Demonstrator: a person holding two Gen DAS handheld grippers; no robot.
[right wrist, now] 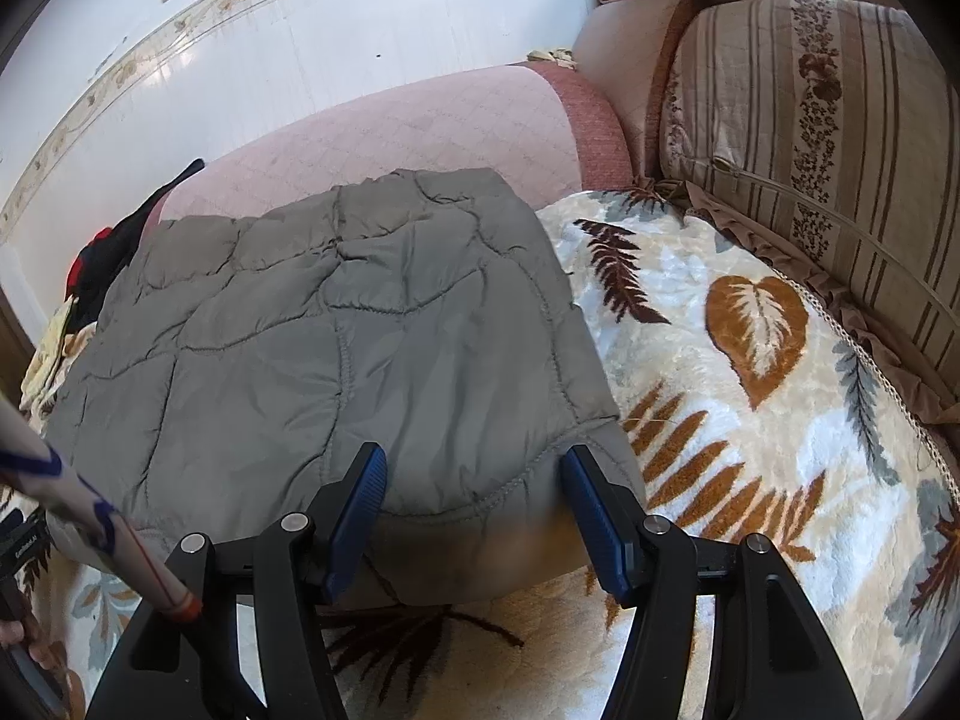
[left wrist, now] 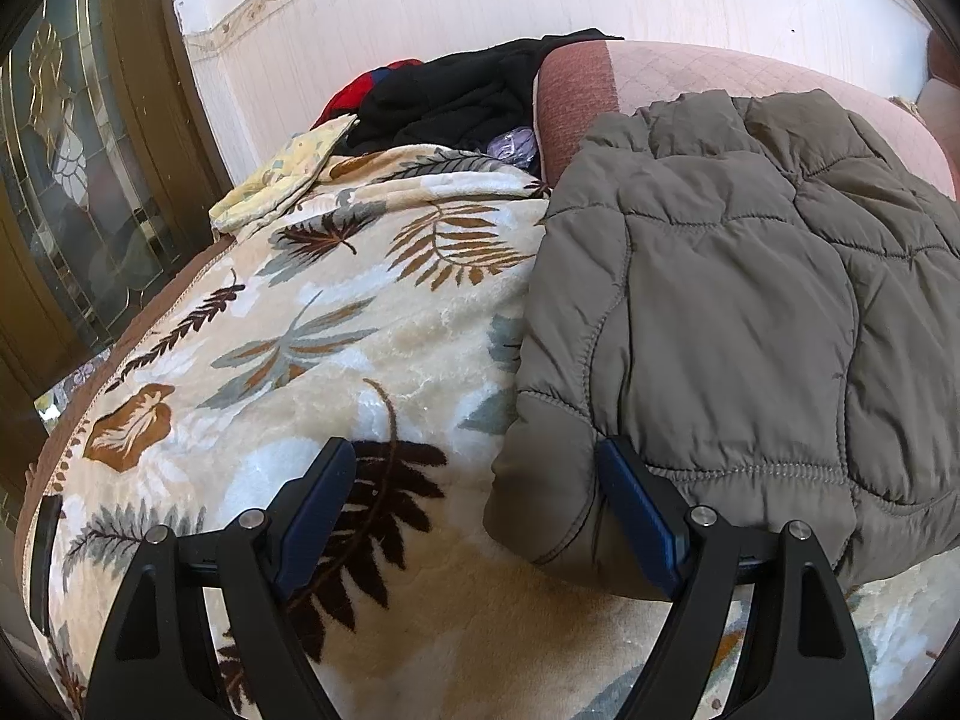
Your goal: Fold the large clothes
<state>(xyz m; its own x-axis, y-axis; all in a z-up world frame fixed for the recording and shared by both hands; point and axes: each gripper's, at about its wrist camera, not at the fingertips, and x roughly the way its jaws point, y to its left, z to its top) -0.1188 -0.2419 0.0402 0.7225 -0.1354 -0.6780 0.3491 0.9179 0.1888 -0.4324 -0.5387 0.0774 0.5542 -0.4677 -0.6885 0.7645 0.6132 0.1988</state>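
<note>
Left wrist view: the left gripper (left wrist: 474, 468) stands wide apart with nothing pinched; between its blue pads lie the leaf-patterned blanket (left wrist: 288, 324) and the near left corner of the grey quilted jacket (left wrist: 732, 324). The right-hand pad rests at that corner's edge, while the left-hand pad sits over bare blanket. The jacket lies folded flat, filling the frame from 1 to 5 o'clock, its far edge against the pink sofa back (left wrist: 690, 69). At 11 o'clock a yellow cloth (left wrist: 282, 171) lies on the blanket, and towards 12 o'clock a pile of dark clothes (left wrist: 462, 96) sits behind it. A glazed door (left wrist: 78, 180) fills 9 o'clock.

Right wrist view: the right gripper (right wrist: 474, 474) has its jaws parted, with the jacket's (right wrist: 336, 324) near right hem lying between the pads; neither pad visibly presses it. The jacket spreads from centre towards 9 o'clock on the blanket (right wrist: 750, 372). A striped cushion (right wrist: 810, 138) leans at 2 o'clock. At 8 o'clock a patterned sleeve (right wrist: 72, 492) crosses the corner.
</note>
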